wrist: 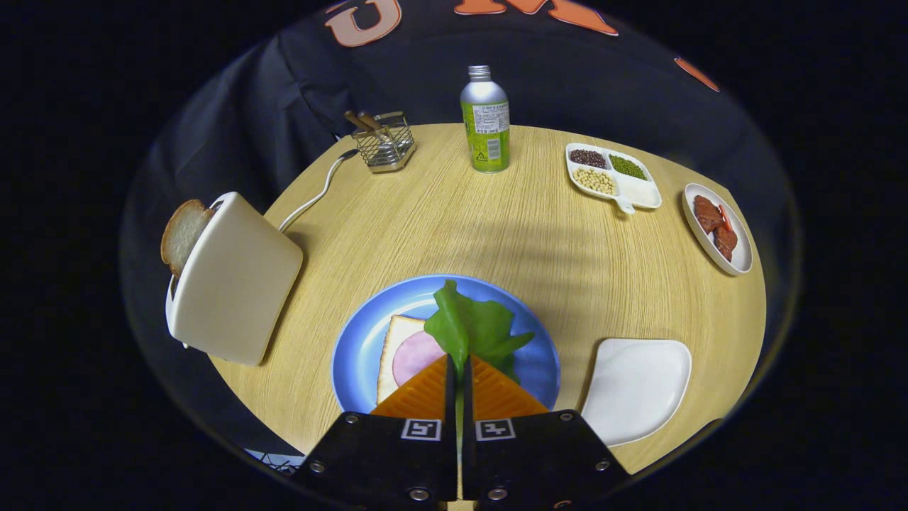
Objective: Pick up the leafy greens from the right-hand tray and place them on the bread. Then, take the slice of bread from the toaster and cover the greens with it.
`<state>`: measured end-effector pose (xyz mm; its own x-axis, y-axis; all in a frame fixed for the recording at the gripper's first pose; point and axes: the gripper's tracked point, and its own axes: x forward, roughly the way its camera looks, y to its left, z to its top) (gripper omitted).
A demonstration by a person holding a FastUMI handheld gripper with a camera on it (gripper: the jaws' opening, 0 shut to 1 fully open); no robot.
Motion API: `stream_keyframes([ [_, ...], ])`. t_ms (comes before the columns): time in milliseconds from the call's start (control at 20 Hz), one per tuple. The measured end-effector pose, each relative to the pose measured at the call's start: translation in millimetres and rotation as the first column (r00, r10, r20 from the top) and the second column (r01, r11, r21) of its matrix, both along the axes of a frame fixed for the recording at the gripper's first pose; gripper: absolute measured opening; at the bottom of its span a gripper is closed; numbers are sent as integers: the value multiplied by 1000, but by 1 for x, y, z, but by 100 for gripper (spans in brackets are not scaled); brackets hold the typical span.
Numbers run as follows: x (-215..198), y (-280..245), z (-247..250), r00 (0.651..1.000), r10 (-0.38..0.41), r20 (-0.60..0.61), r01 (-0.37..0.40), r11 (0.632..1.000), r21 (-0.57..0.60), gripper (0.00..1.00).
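Pinching leafy greens (pixel 472 328), gripper (pixel 459 369) above bread (pixel 394 351)

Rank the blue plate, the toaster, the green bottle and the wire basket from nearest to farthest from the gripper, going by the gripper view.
The gripper holds the leafy greens, jaws closed on them.
1. Blue plate: directly beneath the jaws.
2. Toaster: to the left, bread slice in its slot.
3. Green bottle and wire basket: both at the far edge, too close to call.

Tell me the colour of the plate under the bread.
Blue, best seen in the gripper view: the plate lies just ahead of the fingers.
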<state>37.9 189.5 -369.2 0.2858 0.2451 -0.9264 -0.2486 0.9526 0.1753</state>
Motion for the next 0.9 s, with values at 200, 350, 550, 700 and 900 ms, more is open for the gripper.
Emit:
stream_keyframes([
  [200, -6, 16, 2, 1000, 23, -15, -22, 999, 38, 10],
  [350, -8, 28, 16, 1000, 14, -20, -12, 997, 79, 23],
  [550, 3, 53, 55, 999, 14, 48, -20, 994, 108, 39],
  [700, 8, 85, 88, 998, 13, 57, -21, 989, 145, 48],
  [900, 11, 138, 129, 996, 53, 73, -65, 983, 170, 57],
])
